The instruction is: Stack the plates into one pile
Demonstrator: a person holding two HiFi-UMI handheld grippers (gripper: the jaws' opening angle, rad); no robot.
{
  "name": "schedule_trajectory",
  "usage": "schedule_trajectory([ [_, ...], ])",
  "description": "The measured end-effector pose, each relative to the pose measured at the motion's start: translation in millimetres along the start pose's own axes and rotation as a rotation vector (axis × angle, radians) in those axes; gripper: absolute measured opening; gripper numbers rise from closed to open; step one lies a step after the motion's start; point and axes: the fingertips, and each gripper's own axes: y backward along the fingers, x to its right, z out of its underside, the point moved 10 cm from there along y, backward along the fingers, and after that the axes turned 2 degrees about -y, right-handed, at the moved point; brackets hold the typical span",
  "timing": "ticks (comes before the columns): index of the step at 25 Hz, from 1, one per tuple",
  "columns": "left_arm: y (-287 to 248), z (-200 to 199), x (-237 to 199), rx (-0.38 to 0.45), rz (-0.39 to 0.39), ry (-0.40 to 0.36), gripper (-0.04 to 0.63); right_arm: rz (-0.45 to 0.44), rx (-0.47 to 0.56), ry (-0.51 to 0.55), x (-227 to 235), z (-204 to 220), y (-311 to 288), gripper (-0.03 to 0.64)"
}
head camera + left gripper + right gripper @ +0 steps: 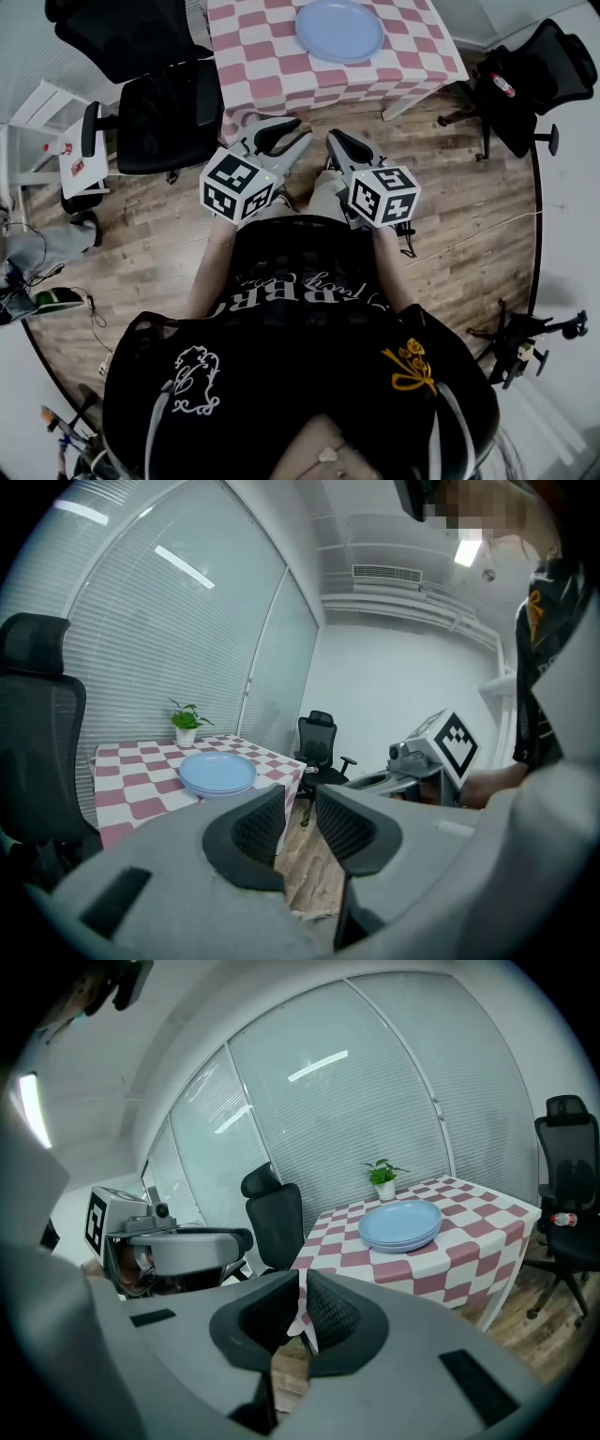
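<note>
A pile of light blue plates (339, 30) rests on the red-and-white checked table (272, 66), and shows too in the left gripper view (217, 772) and the right gripper view (400, 1224). Both grippers hang over the wooden floor, well short of the table. My left gripper (292, 133) (300, 810) is open by a small gap, with nothing between its jaws. My right gripper (336, 142) (302, 1309) is shut and holds nothing. Each gripper sees the other beside it: the right one (427, 757) and the left one (178, 1246).
A black office chair (169, 112) stands left of the table, and another (534, 75) at its right with a bottle (503, 86) on the seat. A small potted plant (384, 1183) sits at the table's far edge. A white cart (75, 159) stands at the left.
</note>
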Motion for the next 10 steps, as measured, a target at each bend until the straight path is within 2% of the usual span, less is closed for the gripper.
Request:
schedule_trajectory([
  [10, -9.2, -1.2, 2.5, -0.011, 0.016, -0.006, 0.114, 0.012, 0.0, 0.008, 7.3, -4.6, 2.7, 0.031],
])
